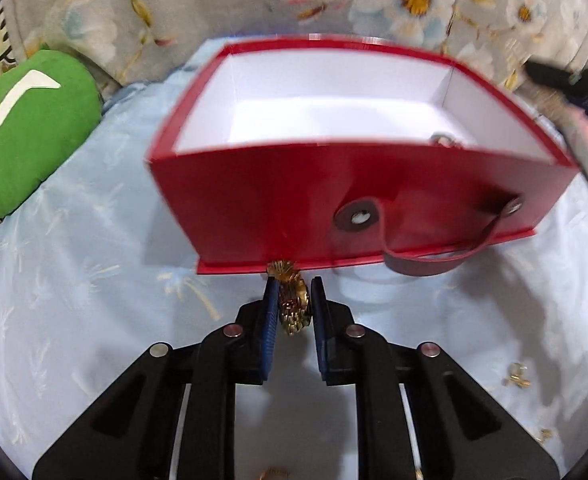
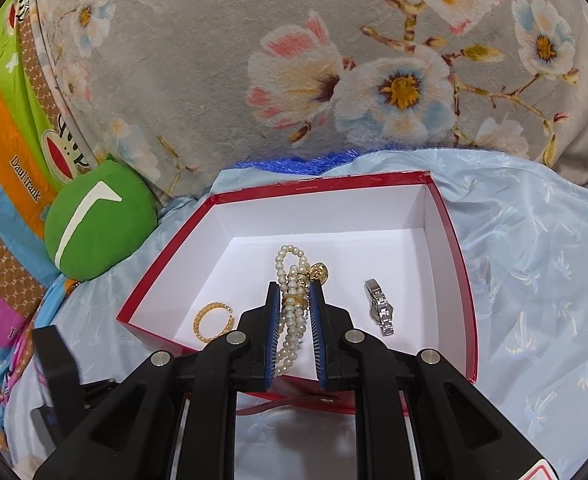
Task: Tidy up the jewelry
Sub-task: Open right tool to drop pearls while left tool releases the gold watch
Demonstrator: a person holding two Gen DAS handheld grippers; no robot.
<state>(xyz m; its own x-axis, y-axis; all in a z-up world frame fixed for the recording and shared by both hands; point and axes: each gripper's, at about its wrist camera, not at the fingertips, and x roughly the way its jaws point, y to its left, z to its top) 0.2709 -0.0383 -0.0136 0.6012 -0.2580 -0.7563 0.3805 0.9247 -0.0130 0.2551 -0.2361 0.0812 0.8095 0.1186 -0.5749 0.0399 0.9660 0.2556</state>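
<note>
Both claws are loaded for the drop: right gripper (image 2: 295,320) pinches the white pearl bead strand (image 2: 290,308) over the open red cardboard box (image 2: 445,216), while left gripper (image 1: 293,308) clamps a gold fringed jewelry piece (image 1: 292,300) just outside its front wall, probably waiting its turn.

Left wrist view: low, close to red box (image 1: 278,208) front wall, facing it.
Right wrist view: higher, above box's near edge, looking down inside.
Shared: red box, green cushion (image 2: 98,224), floral blanket (image 1: 134,20).
</note>
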